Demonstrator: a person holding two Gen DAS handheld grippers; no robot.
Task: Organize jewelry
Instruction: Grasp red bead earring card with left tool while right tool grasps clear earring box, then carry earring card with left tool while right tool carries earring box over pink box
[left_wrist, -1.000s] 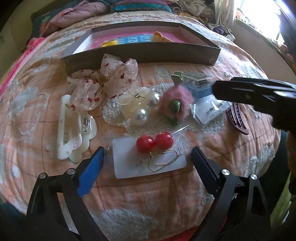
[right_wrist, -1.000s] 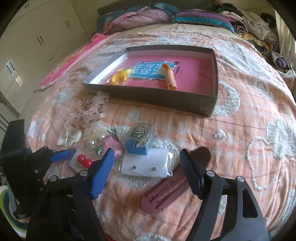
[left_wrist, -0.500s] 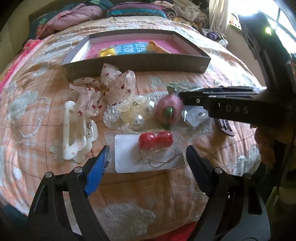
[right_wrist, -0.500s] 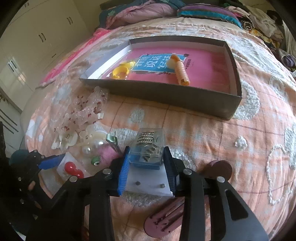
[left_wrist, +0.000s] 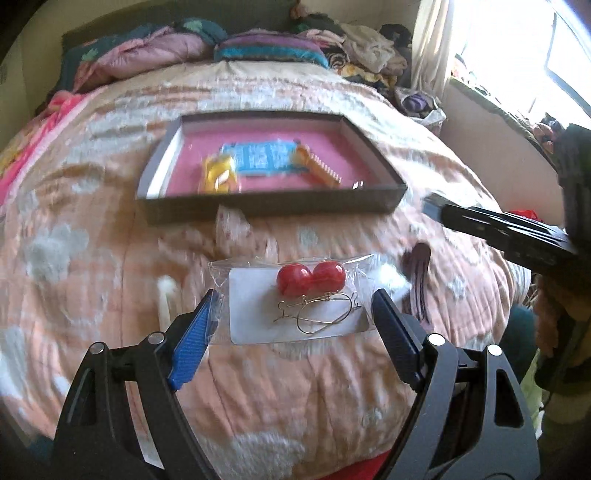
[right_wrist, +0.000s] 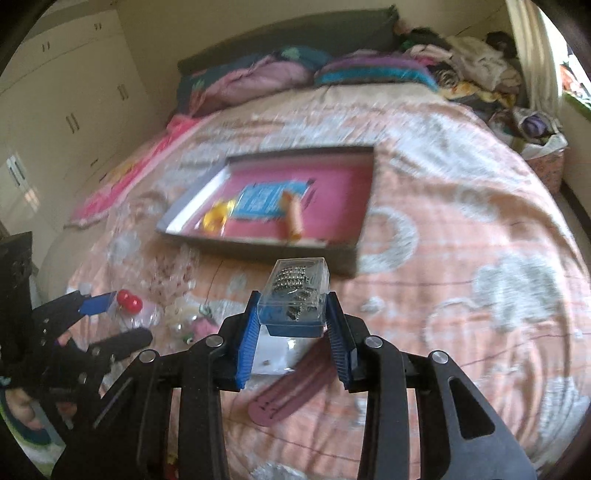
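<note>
My right gripper (right_wrist: 291, 325) is clamped on a small clear plastic box (right_wrist: 295, 297) with a blue base; both blue pads press its side walls, and the box is lifted above the bedspread (right_wrist: 461, 240). Sparkly jewelry pieces show through its lid. Directly below the box lie a clear bag with a white card (right_wrist: 277, 349) and a dark pink hair clip (right_wrist: 291, 387).

My left gripper (left_wrist: 291, 321) holds a clear bag of red ball earrings (left_wrist: 295, 299). The left blue pad touches the bag's left edge; the right pad sits at its right edge, where contact cannot be confirmed. The bag appears raised off the bedspread, though blur leaves this uncertain.

Beyond both grippers, a shallow dark tray (left_wrist: 273, 205) with a pink floor rests on the bed. It contains a yellow clip (left_wrist: 218, 177), a blue label (left_wrist: 264, 158) and an orange comb clip (left_wrist: 317, 170). Blurred hair accessories lie between the tray and my left gripper.
</note>
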